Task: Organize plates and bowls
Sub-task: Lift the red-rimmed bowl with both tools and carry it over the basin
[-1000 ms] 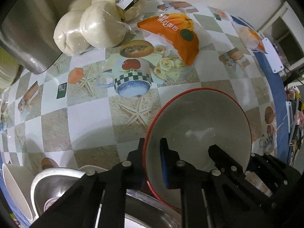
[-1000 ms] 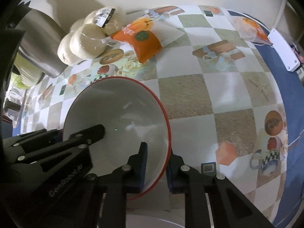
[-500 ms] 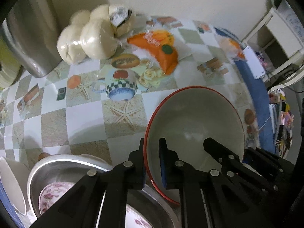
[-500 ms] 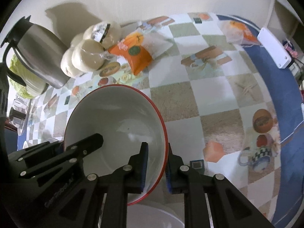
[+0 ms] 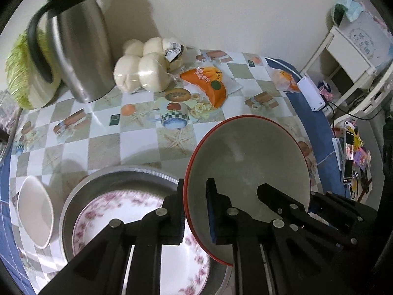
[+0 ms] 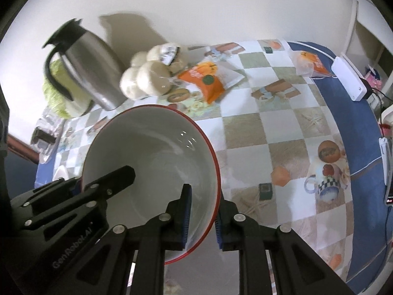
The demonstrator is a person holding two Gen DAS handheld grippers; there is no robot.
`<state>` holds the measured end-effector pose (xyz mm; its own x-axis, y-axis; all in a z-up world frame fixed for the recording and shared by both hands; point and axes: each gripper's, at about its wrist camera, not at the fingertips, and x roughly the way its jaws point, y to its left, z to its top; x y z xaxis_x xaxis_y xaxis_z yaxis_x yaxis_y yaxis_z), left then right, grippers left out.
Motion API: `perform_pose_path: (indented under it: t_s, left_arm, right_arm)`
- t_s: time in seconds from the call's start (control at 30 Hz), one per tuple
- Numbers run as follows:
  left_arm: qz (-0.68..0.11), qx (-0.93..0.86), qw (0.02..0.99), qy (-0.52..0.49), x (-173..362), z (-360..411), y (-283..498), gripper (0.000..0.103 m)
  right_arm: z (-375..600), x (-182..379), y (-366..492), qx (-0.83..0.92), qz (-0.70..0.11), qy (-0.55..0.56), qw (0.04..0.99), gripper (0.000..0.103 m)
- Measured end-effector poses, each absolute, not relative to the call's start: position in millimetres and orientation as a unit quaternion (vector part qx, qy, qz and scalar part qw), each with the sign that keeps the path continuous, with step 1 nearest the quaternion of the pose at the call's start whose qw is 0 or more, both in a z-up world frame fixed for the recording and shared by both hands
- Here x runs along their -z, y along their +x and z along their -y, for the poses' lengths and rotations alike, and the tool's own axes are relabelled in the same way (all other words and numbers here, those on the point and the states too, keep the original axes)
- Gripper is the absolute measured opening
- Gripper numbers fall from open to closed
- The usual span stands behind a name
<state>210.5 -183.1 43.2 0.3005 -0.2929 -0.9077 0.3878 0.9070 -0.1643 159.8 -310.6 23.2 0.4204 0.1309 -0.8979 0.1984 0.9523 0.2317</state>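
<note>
A white bowl with a red rim (image 5: 245,162) hangs tilted above the table, held by both grippers. My left gripper (image 5: 195,191) is shut on its left rim, one pad inside and one outside. My right gripper (image 6: 202,204) clamps the opposite rim of the bowl (image 6: 152,152); its jaws are opening slightly with the rim still between the pads. Below and to the left stands a metal basin (image 5: 73,196) with a pink-flowered plate (image 5: 103,216) in it. A small white bowl (image 5: 34,211) lies tilted beside the basin.
At the back of the checked tablecloth stand a steel jug (image 5: 78,49), a bag of white buns (image 5: 145,66), an orange packet (image 5: 211,83) and a cabbage (image 5: 17,68). A white power strip (image 5: 310,93) lies at the right edge, beside a white shelf.
Both grippers have risen with the bowl between them. The table looks farther off, and the basin, the flowered plate and the whole jug have come into view.
</note>
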Motion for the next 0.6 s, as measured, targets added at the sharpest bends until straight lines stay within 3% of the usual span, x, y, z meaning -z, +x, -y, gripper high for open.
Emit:
perform_pose_path:
  t_s: [0.6]
  left_arm:
    - [-0.526, 0.166, 0.834, -0.01, -50, 100, 151, 0.017]
  right_arm:
    - [237, -32, 111, -0.021, -0.523, 0.136, 0.841, 0.021]
